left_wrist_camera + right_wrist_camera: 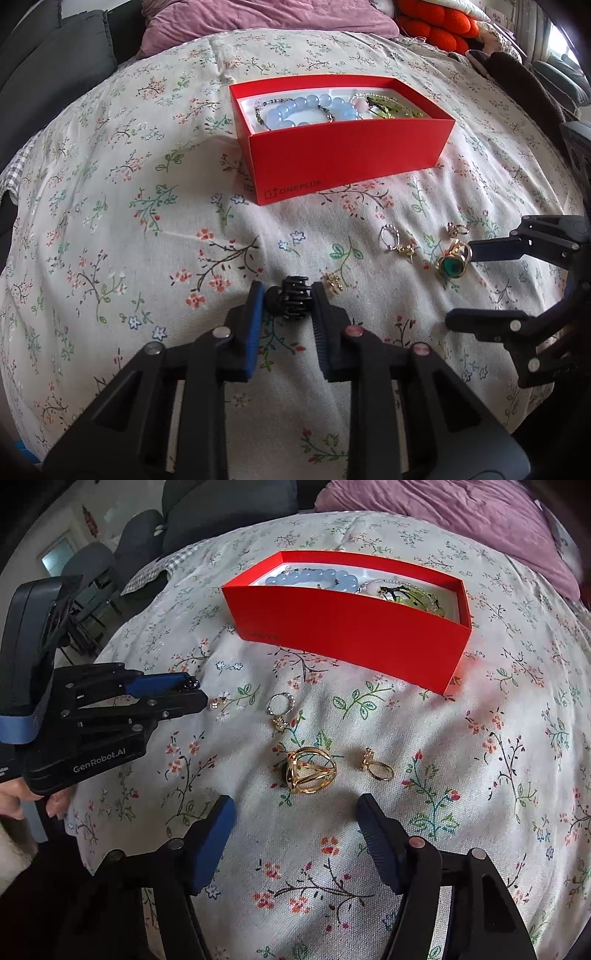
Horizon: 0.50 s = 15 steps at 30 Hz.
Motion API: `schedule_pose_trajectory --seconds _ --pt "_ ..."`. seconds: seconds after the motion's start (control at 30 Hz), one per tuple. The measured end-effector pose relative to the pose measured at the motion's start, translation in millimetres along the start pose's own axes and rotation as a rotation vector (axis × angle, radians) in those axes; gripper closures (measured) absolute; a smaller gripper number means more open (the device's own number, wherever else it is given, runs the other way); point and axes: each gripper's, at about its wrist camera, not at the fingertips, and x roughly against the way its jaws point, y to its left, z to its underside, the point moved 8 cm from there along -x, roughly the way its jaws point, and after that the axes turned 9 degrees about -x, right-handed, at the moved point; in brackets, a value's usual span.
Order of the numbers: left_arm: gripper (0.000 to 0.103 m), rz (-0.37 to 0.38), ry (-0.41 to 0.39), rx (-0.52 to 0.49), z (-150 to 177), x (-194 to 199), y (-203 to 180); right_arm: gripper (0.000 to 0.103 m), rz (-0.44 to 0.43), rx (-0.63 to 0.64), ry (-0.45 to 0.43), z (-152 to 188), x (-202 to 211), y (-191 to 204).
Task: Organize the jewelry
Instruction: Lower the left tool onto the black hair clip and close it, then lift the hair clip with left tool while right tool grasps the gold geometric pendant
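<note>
left gripper (287,295) clamped on black claw hair clip (291,301), right gripper (295,812) jaws apart near gold green-stone ring (310,770), red box (347,155) far

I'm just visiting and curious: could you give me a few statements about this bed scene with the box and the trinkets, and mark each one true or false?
1. The left gripper is closed on a small black plastic claw hair clip. True.
2. The red cardboard box is empty. False: it holds a pale blue bead bracelet and other pieces.
3. The right gripper already grips the large gold ring with a green stone. False: its jaws stand apart, the ring lying on the floral bedspread just ahead of them.
4. Several small rings lie outside the box. True.
</note>
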Motion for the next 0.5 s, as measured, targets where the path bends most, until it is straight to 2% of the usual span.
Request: schedule_pose_trajectory --seconds 0.33,0.5 --pt "0.076 0.001 0.006 0.022 -3.3 4.1 0.2 0.055 0.03 -0.016 -0.02 -16.6 -2.9 -5.5" --pt "0.076 -0.002 0.007 0.019 -4.3 7.8 -2.0 0.066 0.049 0.019 -0.029 -20.1 -4.7 -2.6"
